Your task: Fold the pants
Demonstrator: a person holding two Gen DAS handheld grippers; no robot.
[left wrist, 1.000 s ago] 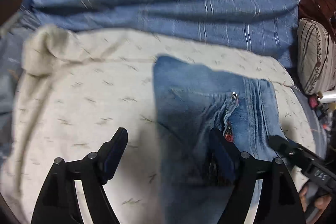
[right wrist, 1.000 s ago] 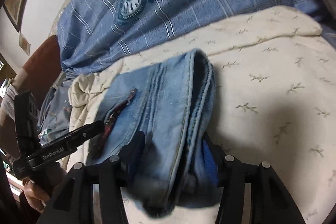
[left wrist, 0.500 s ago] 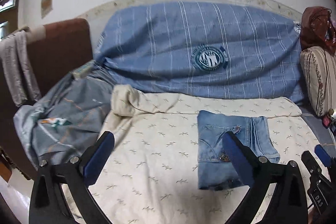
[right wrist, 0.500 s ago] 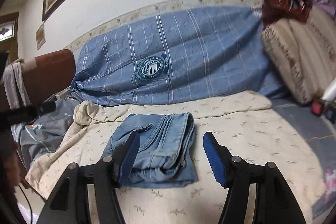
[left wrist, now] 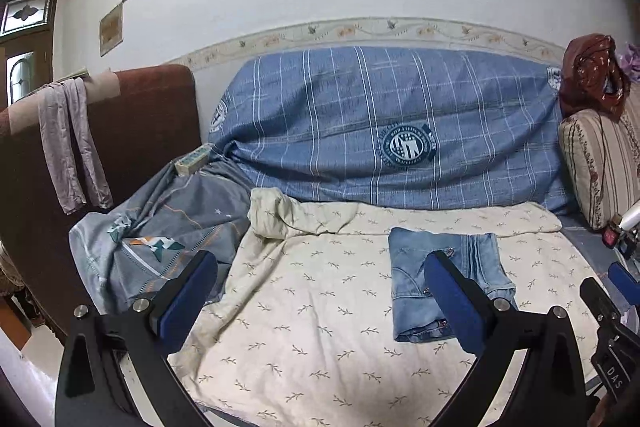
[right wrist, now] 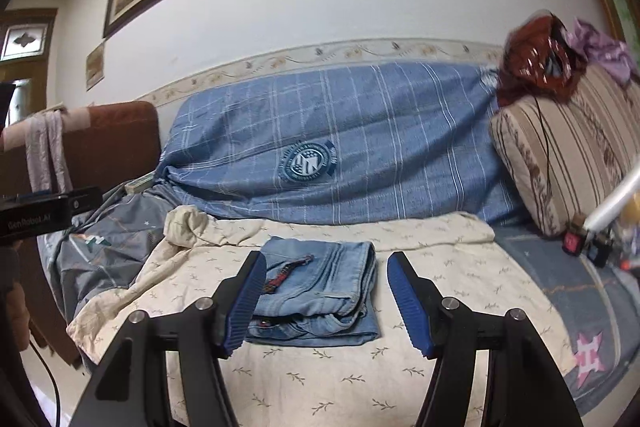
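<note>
We're facing a sofa draped in a blue checked cover (left wrist: 360, 131), cream sheet (left wrist: 320, 307) spread over the seat. The pants (right wrist: 320, 291) sit folded in a neat denim block mid-frame on that sheet. A second ago both grippers were right down on them; now we've backed off. Left gripper (left wrist: 320, 299) spread wide, right gripper (right wrist: 326, 301) open narrower, both holding nothing.
</note>
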